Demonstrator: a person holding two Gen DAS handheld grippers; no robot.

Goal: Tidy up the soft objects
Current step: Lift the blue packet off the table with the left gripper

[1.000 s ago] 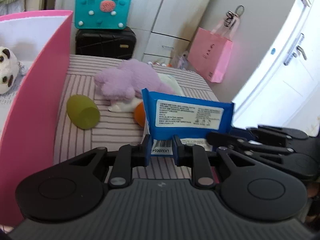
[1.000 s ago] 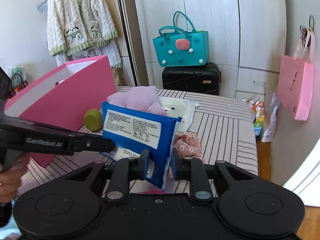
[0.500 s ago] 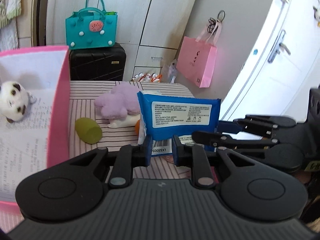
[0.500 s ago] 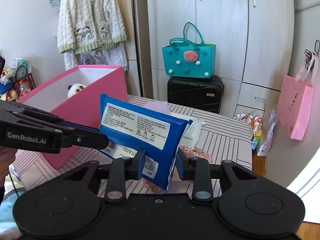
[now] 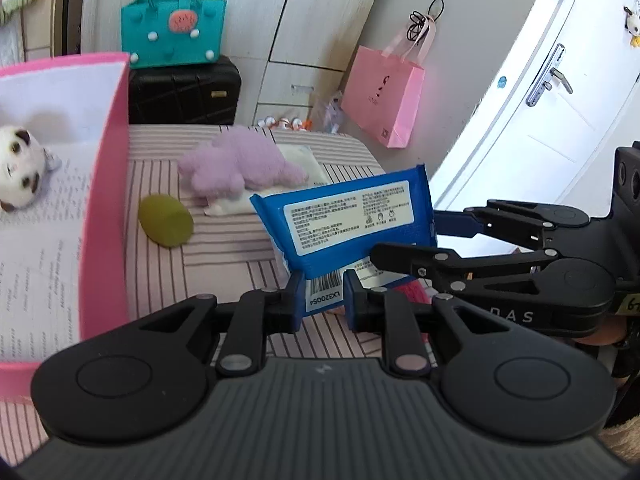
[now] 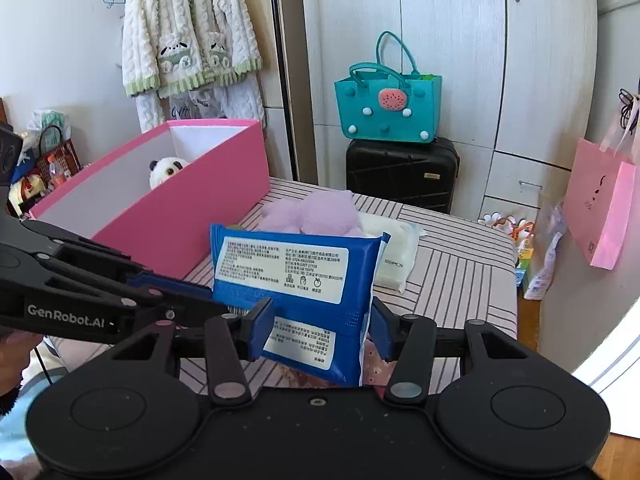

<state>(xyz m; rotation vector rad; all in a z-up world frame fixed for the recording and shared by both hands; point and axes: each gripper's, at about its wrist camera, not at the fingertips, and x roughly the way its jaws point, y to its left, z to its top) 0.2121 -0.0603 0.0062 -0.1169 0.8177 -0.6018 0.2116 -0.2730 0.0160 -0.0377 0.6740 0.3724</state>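
Observation:
A blue pack of wipes hangs above the striped tabletop. My left gripper is shut on its bottom edge by the barcode. My right gripper reaches in from the side; its jaws are opening, with the pack still between them but the pads no longer pressing it. On the table lie a purple plush, a green soft piece and a white pack. A panda plush sits inside the pink box.
A pink patterned soft item lies under the blue pack. Beyond the table stand a black suitcase with a teal bag on it, wardrobes, and a pink paper bag. A white door is to the right.
My right gripper's jaws have spread off the blue pack, which they pinched a second ago. Both grippers have risen a little, and the pack stays in the left gripper.

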